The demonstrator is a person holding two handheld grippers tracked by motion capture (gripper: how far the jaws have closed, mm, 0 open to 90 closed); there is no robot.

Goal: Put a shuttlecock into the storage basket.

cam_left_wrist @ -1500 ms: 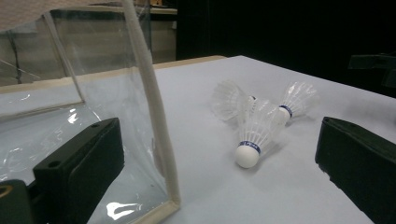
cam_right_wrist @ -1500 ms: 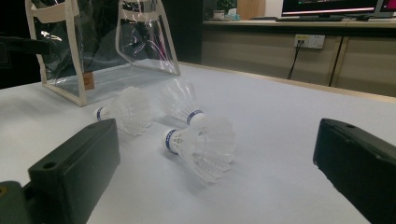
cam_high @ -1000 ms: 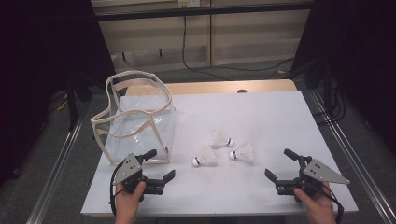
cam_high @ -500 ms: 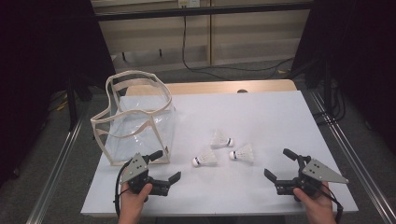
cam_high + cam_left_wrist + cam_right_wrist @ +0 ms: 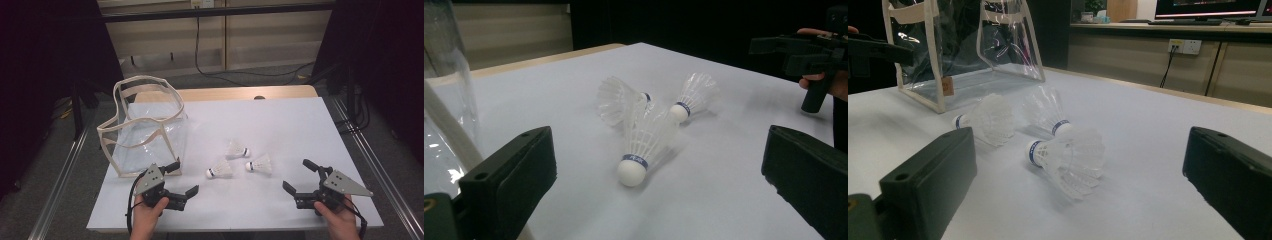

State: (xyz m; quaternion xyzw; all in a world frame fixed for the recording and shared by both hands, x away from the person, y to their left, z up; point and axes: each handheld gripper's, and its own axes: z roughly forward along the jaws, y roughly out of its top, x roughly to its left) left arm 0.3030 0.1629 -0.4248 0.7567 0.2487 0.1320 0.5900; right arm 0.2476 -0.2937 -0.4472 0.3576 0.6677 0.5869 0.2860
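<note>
Left gripper (image 5: pixel 182 179) held low at the near left of the white table (image 5: pixel 280 120), jaws spread wide, nothing between them. In the left gripper view the nearest shuttlecock (image 5: pixel 640 150) lies on its side straight ahead, white cork tip toward the camera. A blue band circles the cork; it carries small lettering, too blurred to read.

Right gripper (image 5: pixel 303 176) held at the near right edge, jaws likewise wide apart and empty. In the right gripper view the closest shuttlecock (image 5: pixel 1065 159) lies between the jaw lines, skirt toward the camera, blue band at the cork.

High view: three shuttlecocks lie close together near table centre, between the two grippers and slightly beyond them. Left one (image 5: pixel 219 169) nearest the left gripper; right one (image 5: pixel 259 164) just beside it; third (image 5: pixel 236 149) a little farther back. All on their sides; whether the skirts touch cannot be told.

Farther back and left: clear plastic bag (image 5: pixel 147 132) with cream trim and handles, standing upright with its mouth open, just beyond the left gripper. Interior looks empty. A small tan tag (image 5: pixel 947 85) sits on its side seam; any writing is unreadable.
</note>
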